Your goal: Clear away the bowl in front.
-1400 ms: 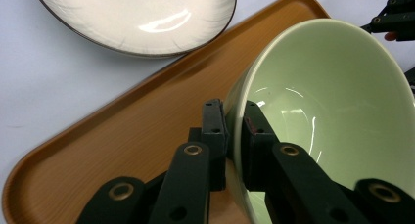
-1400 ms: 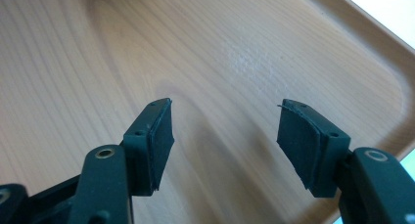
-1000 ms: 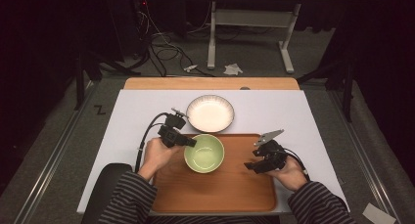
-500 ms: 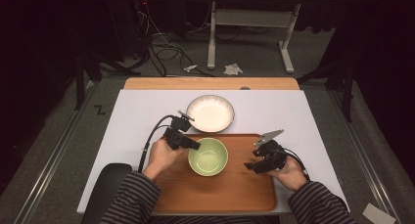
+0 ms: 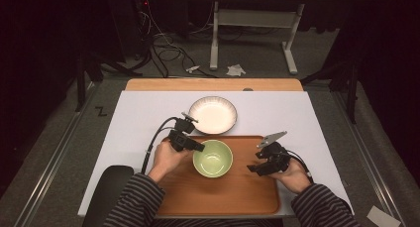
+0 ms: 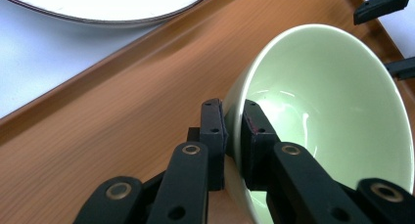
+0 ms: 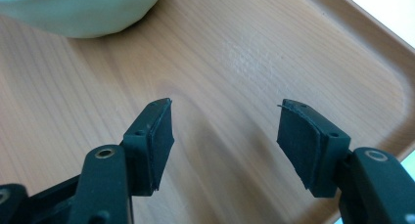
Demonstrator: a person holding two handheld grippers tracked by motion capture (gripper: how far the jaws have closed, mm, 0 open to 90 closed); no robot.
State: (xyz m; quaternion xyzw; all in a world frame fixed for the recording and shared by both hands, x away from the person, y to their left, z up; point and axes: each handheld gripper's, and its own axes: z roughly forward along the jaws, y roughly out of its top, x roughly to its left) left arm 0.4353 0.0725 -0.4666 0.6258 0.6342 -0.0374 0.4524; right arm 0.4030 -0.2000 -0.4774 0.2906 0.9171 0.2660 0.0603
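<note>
My left gripper pinches the near-left rim of the green bowl, one jaw inside, one outside. The bowl sits on the wooden tray, toward its far edge, just short of the white plate. My right gripper hangs wide open and empty, the bowl lying to its left. I can read no writing anywhere.

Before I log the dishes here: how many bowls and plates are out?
2. A green bowl on the wooden tray, its rim pinched by the left gripper; a white plate behind the tray.
</note>
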